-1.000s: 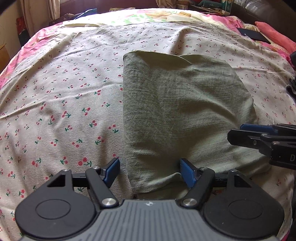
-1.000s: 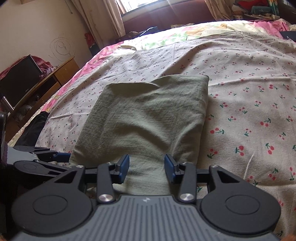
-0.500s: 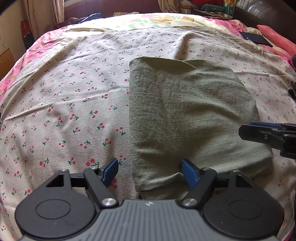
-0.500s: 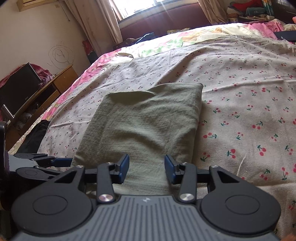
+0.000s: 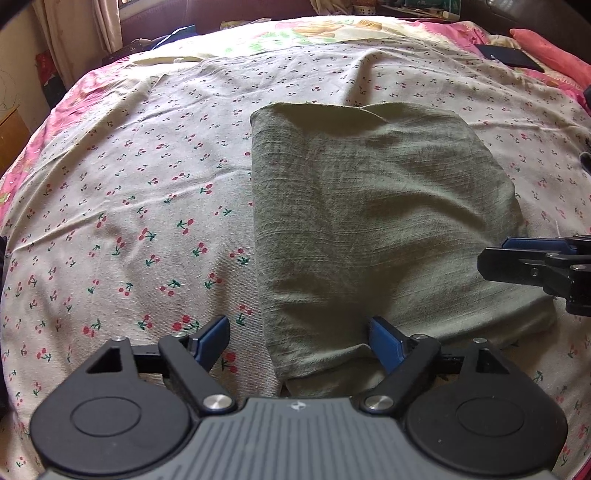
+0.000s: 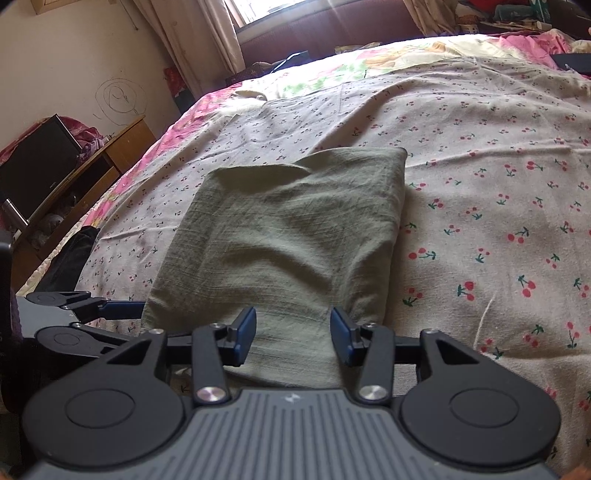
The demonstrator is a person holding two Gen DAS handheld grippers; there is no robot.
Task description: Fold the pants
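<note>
The olive-green pants [image 5: 376,221] lie folded into a thick rectangle on the cherry-print bedsheet [image 5: 140,206]; they also show in the right wrist view [image 6: 284,240]. My left gripper [image 5: 299,341] is open and empty, just above the near left corner of the pants. My right gripper [image 6: 292,336] is open and empty over the near edge of the pants. It shows from the side in the left wrist view [image 5: 532,258] at the pants' right edge. The left gripper shows in the right wrist view [image 6: 92,306] at the pants' left edge.
A wooden cabinet with a black TV [image 6: 40,166] stands left of the bed. A dark cloth [image 6: 70,258] hangs off the bed's left side. Curtains and a window [image 6: 258,14] are beyond the far end. A black flat object [image 5: 509,57] and pink pillow [image 5: 550,55] lie far right.
Both grippers have drawn back and up a little from the pants, so the folded bundle looks farther away. The pants have not moved. Both grippers stay open.
</note>
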